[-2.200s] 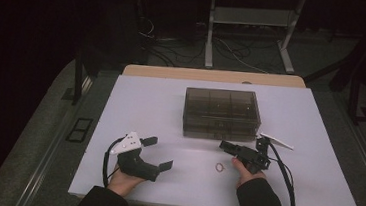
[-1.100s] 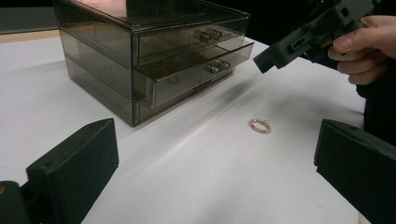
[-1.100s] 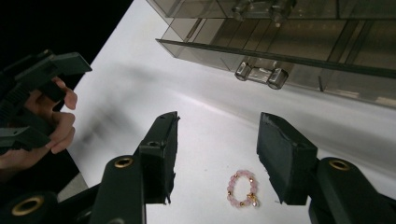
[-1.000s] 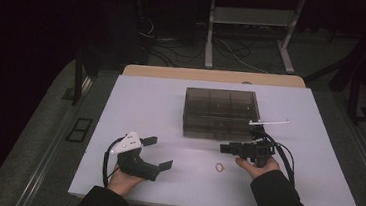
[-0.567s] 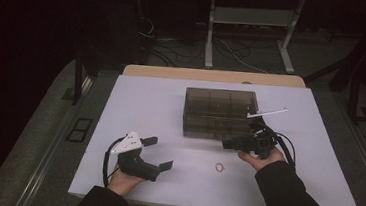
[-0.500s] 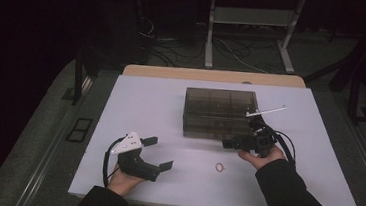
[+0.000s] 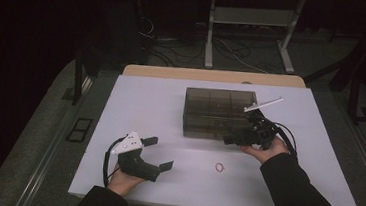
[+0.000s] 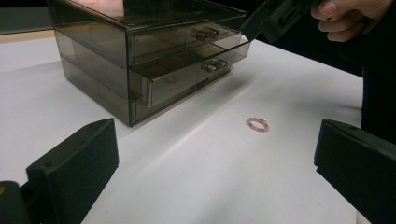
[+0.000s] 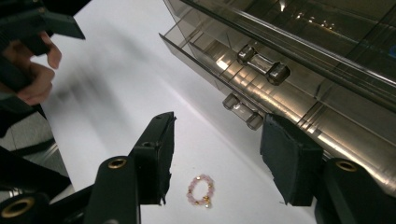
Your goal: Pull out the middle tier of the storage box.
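Right gripper (image 9: 215, 158) is hovering with jaws apart, gripping nothing, just before the lower drawer handle (image 9: 243, 112) of the drawer box (image 7: 217, 113); pink bead ring (image 9: 201, 190) is lying on the table below. Left gripper (image 7: 159, 153) is resting spread wide.

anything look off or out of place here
Two small things. A pink bead bracelet lies loose on the white table in front of the smoky plastic drawer box, not inside it. The box's lower drawer sits slightly pulled out while the upper one is flush. Nothing looks spilled or broken.
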`<act>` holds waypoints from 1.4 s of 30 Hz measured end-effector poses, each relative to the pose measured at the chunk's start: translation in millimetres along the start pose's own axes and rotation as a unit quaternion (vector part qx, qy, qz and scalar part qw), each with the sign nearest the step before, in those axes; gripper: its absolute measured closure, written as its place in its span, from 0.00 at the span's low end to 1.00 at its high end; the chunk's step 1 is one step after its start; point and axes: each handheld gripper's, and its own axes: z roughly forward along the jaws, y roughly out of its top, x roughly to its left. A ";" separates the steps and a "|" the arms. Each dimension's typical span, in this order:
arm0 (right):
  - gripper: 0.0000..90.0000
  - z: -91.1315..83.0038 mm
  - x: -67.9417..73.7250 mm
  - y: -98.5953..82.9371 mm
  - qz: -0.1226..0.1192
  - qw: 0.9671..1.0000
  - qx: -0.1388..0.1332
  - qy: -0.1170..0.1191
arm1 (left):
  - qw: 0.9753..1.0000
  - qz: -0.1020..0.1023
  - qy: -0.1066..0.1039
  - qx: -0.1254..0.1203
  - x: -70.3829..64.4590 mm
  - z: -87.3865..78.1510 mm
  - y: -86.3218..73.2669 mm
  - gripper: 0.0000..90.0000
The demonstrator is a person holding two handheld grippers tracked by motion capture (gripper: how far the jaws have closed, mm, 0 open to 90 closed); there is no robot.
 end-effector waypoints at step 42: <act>0.66 17.2 -27.7 2.4 -0.278 0.960 -0.018 0.011 | 1.000 0.010 -0.004 0.007 -2.2 1.6 0.2 0.00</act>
